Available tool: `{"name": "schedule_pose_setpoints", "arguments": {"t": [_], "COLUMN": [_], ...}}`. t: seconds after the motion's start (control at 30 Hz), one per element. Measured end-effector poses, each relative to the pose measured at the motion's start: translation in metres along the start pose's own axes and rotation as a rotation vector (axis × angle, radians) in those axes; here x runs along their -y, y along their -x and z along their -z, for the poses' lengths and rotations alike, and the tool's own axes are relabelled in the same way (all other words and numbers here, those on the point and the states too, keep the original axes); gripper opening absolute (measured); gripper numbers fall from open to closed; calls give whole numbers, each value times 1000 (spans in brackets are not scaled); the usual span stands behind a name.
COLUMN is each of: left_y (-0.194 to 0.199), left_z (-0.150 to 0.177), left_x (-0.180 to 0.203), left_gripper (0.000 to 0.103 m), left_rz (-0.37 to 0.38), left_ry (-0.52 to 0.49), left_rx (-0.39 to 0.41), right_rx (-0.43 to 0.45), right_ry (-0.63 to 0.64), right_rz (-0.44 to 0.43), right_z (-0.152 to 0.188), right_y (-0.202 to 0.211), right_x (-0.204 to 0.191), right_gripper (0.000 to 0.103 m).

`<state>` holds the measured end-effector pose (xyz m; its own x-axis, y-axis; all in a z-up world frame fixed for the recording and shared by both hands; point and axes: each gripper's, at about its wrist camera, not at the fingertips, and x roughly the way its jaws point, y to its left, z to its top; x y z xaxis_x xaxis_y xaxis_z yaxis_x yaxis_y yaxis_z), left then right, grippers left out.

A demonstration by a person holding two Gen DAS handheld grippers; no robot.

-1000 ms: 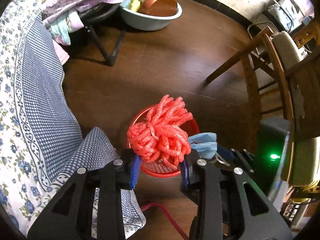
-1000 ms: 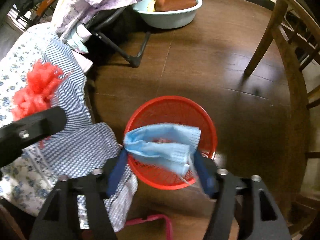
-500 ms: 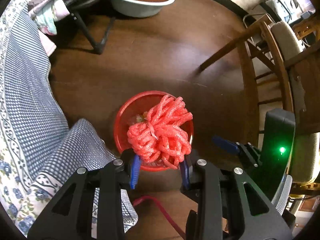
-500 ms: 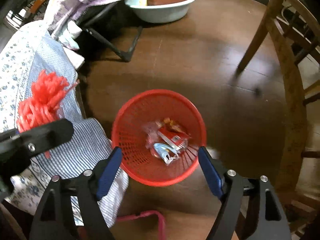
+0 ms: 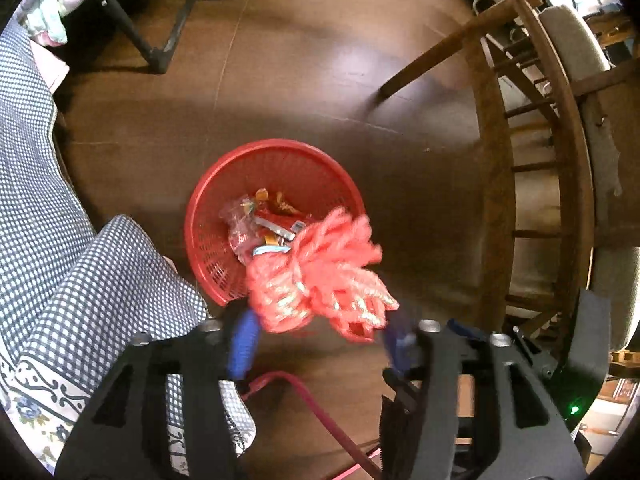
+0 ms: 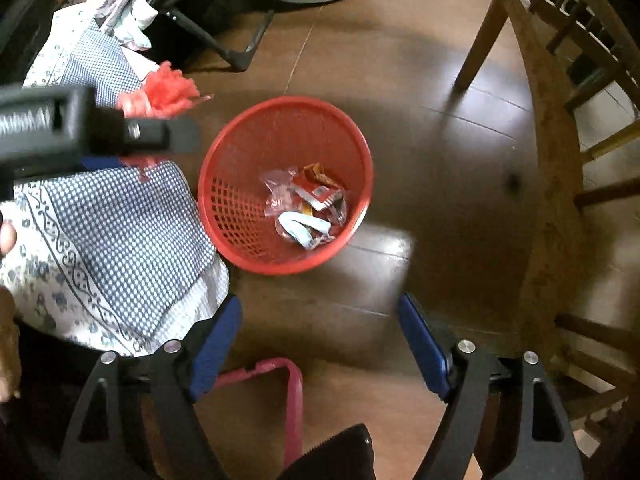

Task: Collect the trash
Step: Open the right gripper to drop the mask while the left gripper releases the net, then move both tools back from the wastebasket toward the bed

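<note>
Dark wood floor carries a red basket (image 6: 224,216) holding wrappers; right tool (image 6: 320,344) released, left tool (image 5: 320,340) spread, netting (image 5: 320,280) dropping.

Left gripper (image 5: 320,340) low in frame, blue pads (image 5: 242,344) spread wide apart. Bundle of red-pink cord (image 5: 320,280) sits just ahead of the pads, motion-blurred; it touches neither pad cleanly as far as the blur allows, possibly in free fall. Bundle overlaps the near rim of the red mesh basket (image 5: 224,208). Basket stands on dark wooden floor (image 5: 280,92), holding wrappers (image 5: 268,220) and a bit of light blue material. Checked blue-and-white cloth (image 5: 100,280) touches the basket's left side. Wooden chair (image 5: 532,160) to the right. Pink cord (image 5: 304,396) on the floor below.
</note>
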<state>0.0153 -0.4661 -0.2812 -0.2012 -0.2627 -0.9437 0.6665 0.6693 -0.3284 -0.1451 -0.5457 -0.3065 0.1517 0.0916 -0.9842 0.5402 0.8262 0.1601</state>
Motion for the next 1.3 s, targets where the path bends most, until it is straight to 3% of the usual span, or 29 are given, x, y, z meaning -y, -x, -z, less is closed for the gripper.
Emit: {"name": "schedule_pose_setpoints", "arguments": {"t": [0.1,0.2,0.4,0.77,1.07,1.3], "left_y": [8,14,39,79,177,248], "left_z": [1,1,1,18,56,90], "left_x": [2,4,6,12,29,-19], "left_gripper": [82,86,86,86,88,90], "left_rz": [15,37,98,87,20,-89], "left_ry": [-4,-7,12,7,-43,81], "left_rx": [26,44,94,184,442,588], "right_rx": [0,2,6,87,167,249], "right_ry": [-1,2,20,7,12,90], "right_rz": [0,-5,-8,7,3,-14], "right_z": [1,0,0,0,0,-5], "right_y": [1,2,10,55,95,133], "right_x": [0,-4,-13,-12,-22,-66], "right_gripper": [79,79,79,79,80,80]}}
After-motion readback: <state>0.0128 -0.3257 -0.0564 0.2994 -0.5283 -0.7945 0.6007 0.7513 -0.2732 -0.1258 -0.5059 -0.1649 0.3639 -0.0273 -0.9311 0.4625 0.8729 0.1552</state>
